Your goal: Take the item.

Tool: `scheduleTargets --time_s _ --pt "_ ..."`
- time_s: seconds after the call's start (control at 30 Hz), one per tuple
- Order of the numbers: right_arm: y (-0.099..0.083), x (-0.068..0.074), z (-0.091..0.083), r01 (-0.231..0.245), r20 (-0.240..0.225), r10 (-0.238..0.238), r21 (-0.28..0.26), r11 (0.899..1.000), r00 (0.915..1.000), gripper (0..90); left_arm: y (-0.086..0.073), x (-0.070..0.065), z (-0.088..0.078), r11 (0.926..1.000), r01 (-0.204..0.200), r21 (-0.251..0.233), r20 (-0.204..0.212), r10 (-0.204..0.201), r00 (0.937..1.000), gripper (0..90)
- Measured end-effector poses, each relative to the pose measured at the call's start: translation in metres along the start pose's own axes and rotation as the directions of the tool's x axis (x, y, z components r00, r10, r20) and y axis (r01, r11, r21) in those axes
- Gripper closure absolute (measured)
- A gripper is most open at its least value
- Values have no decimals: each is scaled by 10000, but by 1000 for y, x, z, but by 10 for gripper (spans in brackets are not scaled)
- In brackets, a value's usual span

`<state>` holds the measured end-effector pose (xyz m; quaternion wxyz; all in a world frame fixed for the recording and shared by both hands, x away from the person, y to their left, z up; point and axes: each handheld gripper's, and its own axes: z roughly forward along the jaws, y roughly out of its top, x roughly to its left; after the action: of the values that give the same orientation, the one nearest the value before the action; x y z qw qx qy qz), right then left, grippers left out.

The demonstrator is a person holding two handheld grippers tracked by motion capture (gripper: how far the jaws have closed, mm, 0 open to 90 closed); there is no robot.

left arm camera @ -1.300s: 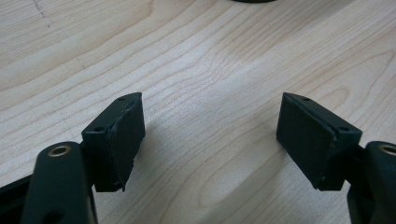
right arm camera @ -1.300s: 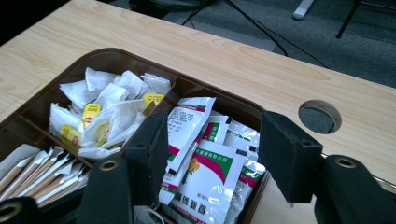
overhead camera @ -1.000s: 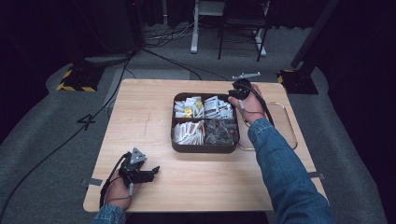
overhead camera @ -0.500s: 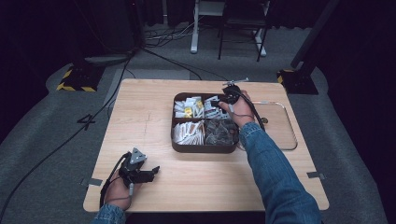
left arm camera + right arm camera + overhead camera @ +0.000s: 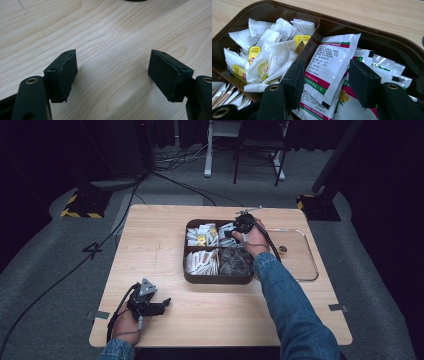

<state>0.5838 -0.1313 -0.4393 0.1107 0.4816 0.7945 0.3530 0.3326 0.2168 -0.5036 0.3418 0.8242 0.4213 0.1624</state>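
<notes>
A dark brown four-compartment tray (image 5: 217, 281) sits mid-table. Its far left compartment holds white tea bags (image 5: 269, 47) with yellow tags, and its far right one holds white sachets (image 5: 329, 60) with red and green bands. My right gripper (image 5: 328, 85) is lowered into the far right compartment (image 5: 235, 231), open. One upright sachet stands between its two pads, not pinched. My left gripper (image 5: 162, 304) rests near the table's front left corner. It is open over bare wood (image 5: 112, 72) with nothing between its pads.
The tray's near compartments hold pale stick packets (image 5: 202, 261) and dark wrapped packets (image 5: 234, 261). A clear shallow lid (image 5: 300, 255) with a small round object (image 5: 283, 249) on it lies to the tray's right. Cables and chair legs are on the floor beyond the table.
My right gripper has moved left and down from past the tray's far right corner into the far right compartment. The left gripper has not moved.
</notes>
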Motion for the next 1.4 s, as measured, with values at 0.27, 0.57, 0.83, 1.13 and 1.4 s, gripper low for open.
scheduleTargets --time_s 0.27,0.57,0.83,1.13,1.4 --pt "0 4 2 -62 -173 59 -172 9998 9998 467 0 0 0 10000 -8 -7 -7 8 10000 243" --pt "3 10 2 -37 -388 15 -549 9985 9992 474 0 0 0 10000 -7 -6 -6 7 10000 243" --pt "2 15 12 -5 -234 -6 -499 9988 9997 503 0 0 0 10000 -6 -7 -6 6 10000 243" --pt "1 15 23 110 240 -110 -15 9999 9997 669 0 0 0 10000 0 -10 -3 0 10000 243" --pt "1 19 28 -159 141 156 206 9997 9998 771 0 0 0 10000 -3 -8 -4 3 10000 243"
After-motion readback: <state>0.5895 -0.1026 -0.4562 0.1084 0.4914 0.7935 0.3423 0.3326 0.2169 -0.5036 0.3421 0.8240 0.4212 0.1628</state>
